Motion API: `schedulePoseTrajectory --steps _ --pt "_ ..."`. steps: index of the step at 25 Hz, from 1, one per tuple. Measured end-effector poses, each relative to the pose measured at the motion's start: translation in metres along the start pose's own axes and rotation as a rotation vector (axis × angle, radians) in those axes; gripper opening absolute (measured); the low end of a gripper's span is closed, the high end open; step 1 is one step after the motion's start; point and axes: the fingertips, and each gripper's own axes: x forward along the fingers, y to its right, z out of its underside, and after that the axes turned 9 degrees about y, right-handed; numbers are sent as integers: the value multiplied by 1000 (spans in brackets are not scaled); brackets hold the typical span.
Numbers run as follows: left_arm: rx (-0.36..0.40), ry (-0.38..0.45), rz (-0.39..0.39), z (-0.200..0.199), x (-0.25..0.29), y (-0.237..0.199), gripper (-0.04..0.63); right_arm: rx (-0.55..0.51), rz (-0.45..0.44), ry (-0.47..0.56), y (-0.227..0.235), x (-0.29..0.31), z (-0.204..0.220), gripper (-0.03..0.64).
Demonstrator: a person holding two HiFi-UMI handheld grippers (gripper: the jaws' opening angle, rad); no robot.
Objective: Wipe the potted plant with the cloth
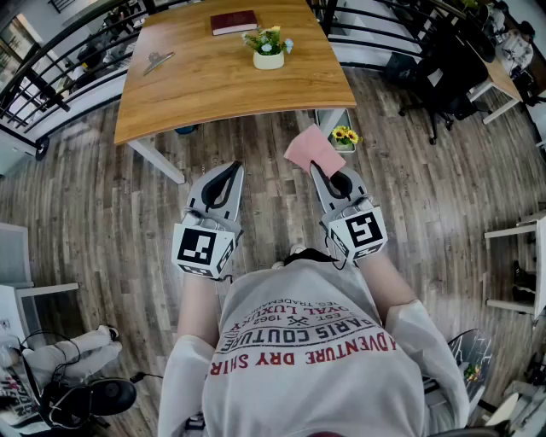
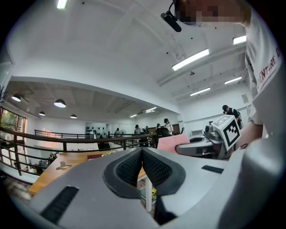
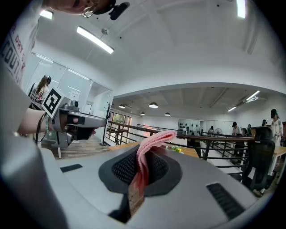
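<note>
Potted plant [image 1: 269,48] stands upright, flowers up, toward the far right of the surface [image 1: 196,85], near a red book [image 1: 233,22]. It looks untouched, so wiping is not yet started. Pink cloth [image 1: 312,150] is pinched in the right gripper [image 1: 324,175] jaws and points forward at the surface's near edge, well short of the plant. Left gripper [image 1: 223,181] jaws are closed, empty.

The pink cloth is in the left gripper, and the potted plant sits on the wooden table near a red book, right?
No: the pink cloth is clamped in the right gripper, not the left gripper, as the right gripper view shows. The potted plant does sit on the wooden table near the red book.
</note>
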Motion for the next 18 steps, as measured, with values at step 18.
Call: schedulePoseTrajectory --steps 18 --pt "-46 -50 -74 28 18 -35 17 56 18 -64 29 35 32 35"
